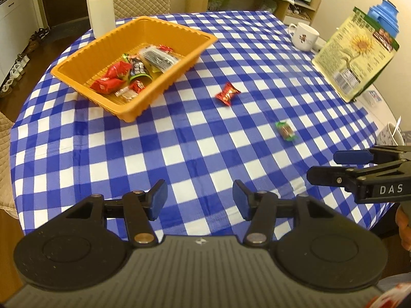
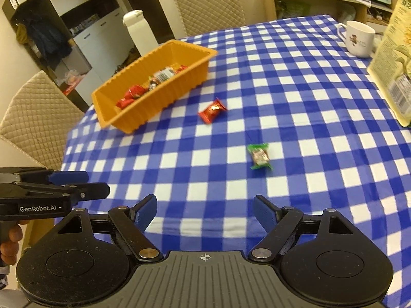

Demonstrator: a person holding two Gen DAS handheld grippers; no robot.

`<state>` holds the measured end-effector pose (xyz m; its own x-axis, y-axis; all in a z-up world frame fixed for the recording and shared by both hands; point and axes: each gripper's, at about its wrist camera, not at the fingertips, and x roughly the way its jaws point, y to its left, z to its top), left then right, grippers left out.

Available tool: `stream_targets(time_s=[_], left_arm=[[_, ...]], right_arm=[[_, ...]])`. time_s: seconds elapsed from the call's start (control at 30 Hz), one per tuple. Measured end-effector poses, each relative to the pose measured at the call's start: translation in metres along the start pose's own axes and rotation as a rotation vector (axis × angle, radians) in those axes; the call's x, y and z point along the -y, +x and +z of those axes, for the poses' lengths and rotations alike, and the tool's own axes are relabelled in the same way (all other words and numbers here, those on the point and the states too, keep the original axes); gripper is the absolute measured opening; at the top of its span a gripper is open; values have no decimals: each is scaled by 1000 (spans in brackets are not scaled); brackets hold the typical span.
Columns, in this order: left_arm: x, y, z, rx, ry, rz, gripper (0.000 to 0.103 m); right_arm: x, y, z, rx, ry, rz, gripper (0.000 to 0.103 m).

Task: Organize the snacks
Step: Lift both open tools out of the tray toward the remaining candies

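The orange tray (image 1: 77,73) sits toward the far left of the checked tabletop (image 1: 205,166) and already holds a heap of wrapped snacks, so it reads as the collecting bin, and most of the sorting looks done. Two pieces lie loose on the cloth: a red candy (image 1: 227,94) just off the tray's near right corner, and a green candy (image 1: 286,131) nearer the person, well apart from the tray. Both tools hover low over the near edge, tilted down toward the cloth. The left tool (image 1: 199,200) stands partly spread with nothing between its pads; the right tool (image 2: 204,211) stands wider, also empty. The spread jaws suit a reach for the loose candies, and the right tool faces the green one most directly. A white bottle (image 1: 100,6), a mug (image 1: 304,37) and a box (image 1: 354,56) stand at the far rim, out of the way
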<state>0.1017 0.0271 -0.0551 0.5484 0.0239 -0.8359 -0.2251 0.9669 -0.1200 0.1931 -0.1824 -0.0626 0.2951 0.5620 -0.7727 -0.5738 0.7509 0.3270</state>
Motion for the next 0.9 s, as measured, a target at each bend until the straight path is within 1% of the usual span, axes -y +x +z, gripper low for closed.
stream_targets(time_s=[0.5,0.73,0.9], left_arm=[[23,15,-14,-57,59,-12,53],[25,19,-14,-69,74,-16,53],[22,23,-11,-77,77,-13,56]], right_arm=[[13,-3,-22,-58,20,-59,81],[18,-1,-26,-73,36,-87,81],[20,3,-27,-73,46,-102,81]])
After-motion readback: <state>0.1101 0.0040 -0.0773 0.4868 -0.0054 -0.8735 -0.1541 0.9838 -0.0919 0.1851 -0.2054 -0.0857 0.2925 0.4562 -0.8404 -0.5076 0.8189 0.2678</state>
